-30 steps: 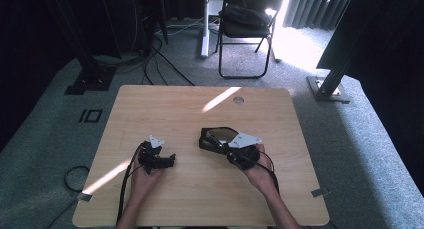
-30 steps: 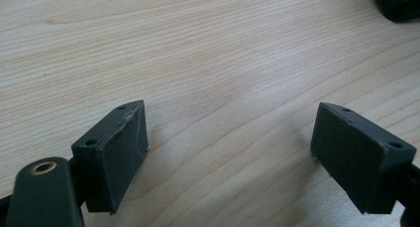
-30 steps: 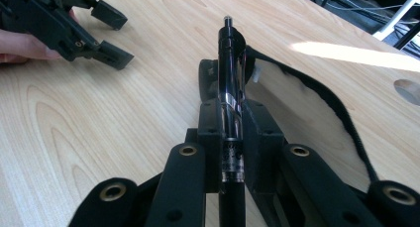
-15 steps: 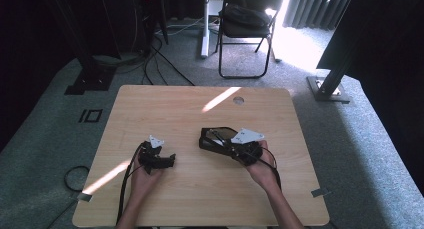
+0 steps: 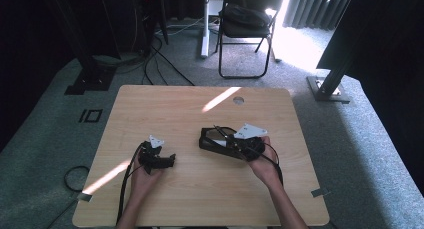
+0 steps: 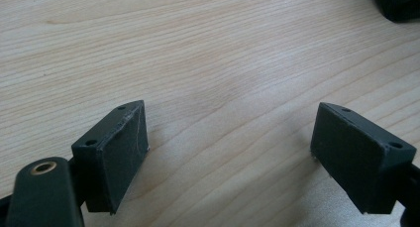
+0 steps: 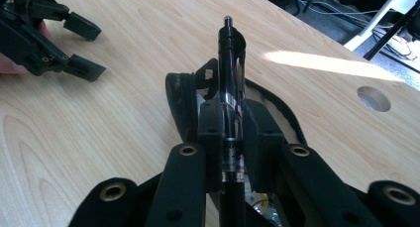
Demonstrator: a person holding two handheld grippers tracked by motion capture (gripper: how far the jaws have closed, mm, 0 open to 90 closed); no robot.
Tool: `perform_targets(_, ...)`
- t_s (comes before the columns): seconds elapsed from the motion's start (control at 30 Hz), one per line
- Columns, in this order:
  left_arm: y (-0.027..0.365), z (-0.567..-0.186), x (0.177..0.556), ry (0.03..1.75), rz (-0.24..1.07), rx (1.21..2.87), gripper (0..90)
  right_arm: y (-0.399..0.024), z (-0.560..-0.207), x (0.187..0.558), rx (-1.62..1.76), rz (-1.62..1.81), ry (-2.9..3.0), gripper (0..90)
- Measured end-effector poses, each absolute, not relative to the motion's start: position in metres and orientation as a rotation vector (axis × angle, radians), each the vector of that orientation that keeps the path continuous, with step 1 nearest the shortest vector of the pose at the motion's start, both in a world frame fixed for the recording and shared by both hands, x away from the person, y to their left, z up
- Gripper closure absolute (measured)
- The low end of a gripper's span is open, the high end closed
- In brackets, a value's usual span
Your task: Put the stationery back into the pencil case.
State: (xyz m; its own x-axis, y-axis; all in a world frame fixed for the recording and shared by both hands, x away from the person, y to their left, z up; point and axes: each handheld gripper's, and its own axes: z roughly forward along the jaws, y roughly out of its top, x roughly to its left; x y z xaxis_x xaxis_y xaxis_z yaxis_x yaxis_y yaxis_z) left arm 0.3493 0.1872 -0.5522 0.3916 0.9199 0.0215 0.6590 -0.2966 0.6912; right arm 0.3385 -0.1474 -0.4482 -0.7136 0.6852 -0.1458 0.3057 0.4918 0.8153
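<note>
Both claws, left [image 5: 171,161] and right [image 5: 227,142], sit low over the wooden table [image 5: 150,109].

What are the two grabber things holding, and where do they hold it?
The right gripper pinches a black pen around the lower part of its barrel, above an open black pouch. The left gripper is open, holding nothing.

left gripper [image 5: 171,160]: held low at lower left of frame, jaws spread wide | right gripper [image 5: 212,139]: held at centre right, jaws clamped on a pen [image 7: 232,78]
</note>
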Motion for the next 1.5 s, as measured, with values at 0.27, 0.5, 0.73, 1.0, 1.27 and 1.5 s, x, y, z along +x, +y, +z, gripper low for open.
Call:
perform_targets(0.27, 0.187, -0.552, 0.349, 1.347, 0.566, 2.055, 14.9, -0.151, -0.447, 0.343, 0.827, 1.116, 2.278, 79.6)
perform_targets(0.5, 0.187, -0.552, 0.349, 1.347, 0.564, 2.057, 14.9, -0.153, -0.446, 0.346, 0.830, 1.113, 2.280, 79.6)
perform_targets(0.73, 0.187, -0.552, 0.349, 1.347, 0.566, 2.055, 14.9, -0.153, -0.446, 0.350, 0.820, 1.102, 2.288, 79.7)
perform_targets(1.0, 0.187, -0.552, 0.349, 1.347, 0.566, 2.055, 14.9, -0.153, -0.448, 0.354, 0.817, 1.095, 2.297, 79.6)
perform_targets(1.27, 0.187, -0.552, 0.349, 1.347, 0.566, 2.055, 14.9, -0.155, -0.449, 0.361, 0.817, 1.090, 2.299, 79.6)
perform_targets(1.5, 0.187, -0.552, 0.349, 1.345, 0.567, 2.056, 14.9, -0.156, -0.453, 0.368, 0.826, 1.118, 2.308, 79.6)
